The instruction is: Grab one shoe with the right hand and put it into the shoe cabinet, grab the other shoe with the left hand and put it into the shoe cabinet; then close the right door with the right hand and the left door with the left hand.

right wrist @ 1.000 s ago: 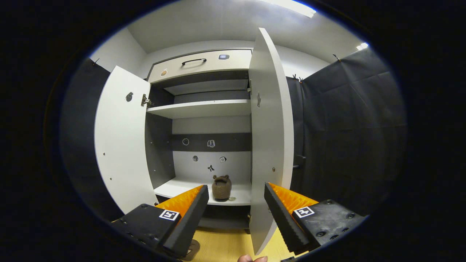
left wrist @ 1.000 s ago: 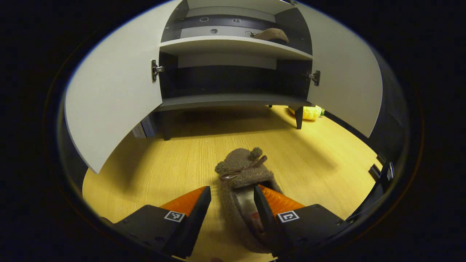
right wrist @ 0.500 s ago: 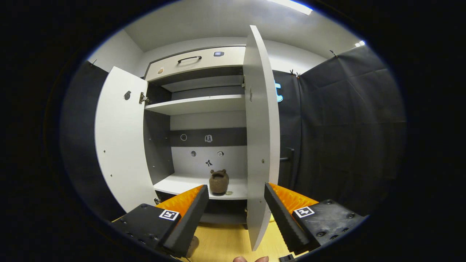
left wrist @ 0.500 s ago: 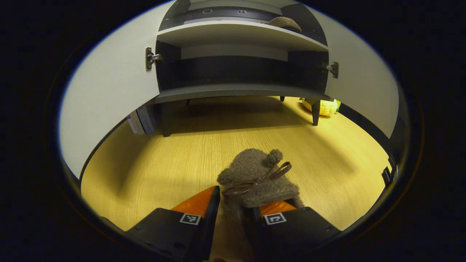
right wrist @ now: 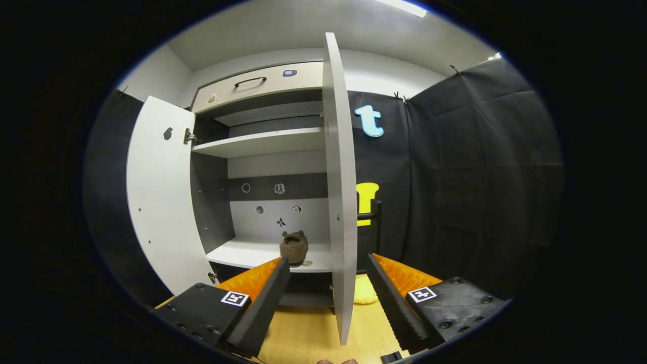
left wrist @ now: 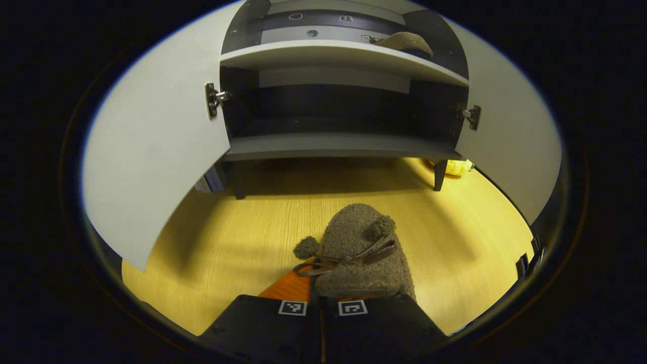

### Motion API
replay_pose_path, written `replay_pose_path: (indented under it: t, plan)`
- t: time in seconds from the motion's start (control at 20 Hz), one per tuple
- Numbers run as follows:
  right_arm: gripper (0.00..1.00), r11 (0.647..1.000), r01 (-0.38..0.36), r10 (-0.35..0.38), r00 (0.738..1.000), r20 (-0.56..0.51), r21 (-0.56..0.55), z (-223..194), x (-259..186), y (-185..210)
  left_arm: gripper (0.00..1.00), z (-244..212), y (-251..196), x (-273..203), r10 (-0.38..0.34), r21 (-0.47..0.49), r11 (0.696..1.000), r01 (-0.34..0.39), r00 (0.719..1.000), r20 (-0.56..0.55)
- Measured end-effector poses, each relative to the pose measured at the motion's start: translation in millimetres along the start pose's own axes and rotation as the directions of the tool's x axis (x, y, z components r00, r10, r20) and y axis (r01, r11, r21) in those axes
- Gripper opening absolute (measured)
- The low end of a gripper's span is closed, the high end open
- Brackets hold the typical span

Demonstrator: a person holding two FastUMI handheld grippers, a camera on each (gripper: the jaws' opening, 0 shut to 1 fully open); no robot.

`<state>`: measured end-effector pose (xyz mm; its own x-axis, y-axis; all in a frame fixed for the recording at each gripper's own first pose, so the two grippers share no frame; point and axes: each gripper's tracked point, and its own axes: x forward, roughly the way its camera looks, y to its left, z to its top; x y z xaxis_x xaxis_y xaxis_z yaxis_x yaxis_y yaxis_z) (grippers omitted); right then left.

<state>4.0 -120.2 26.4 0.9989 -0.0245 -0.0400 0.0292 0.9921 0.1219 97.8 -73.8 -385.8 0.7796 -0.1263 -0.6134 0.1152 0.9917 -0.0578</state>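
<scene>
Shoe above yellow wood floor

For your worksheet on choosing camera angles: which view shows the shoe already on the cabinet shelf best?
The right gripper view: the shoe on the shelf faces the camera whole, standing on the white shelf. The left gripper view looks up from below, so the shelf edge hides all but that shoe's top.

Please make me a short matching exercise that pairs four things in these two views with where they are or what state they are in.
Things:
1. left gripper
2. right gripper
3. shoe on the shelf
4. right door

States:
A. stands open, edge toward the camera
B. shut on the furry shoe over the wooden floor
C. open, holding nothing
D. inside the cabinet

Pairs: 1-B, 2-C, 3-D, 4-A
</scene>
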Motion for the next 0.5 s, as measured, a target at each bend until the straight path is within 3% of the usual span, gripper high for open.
replay_pose_path:
  t: [0.25, 0.5]
  plan:
    - [0.98, 1.0, -0.008, 0.008, 1.0, -0.027, 0.011, -7, -2, -9, 0.08, 74, -6, -60, 0.022, 0.019, 1.0, -0.023, 0.998, 0.054]
    - [0.98, 0.999, -0.024, 0.025, 0.999, -0.03, 0.029, -7, -7, -14, 0.08, 174, -18, -107, -0.002, -0.056, 0.998, 0.009, 0.991, 0.131]
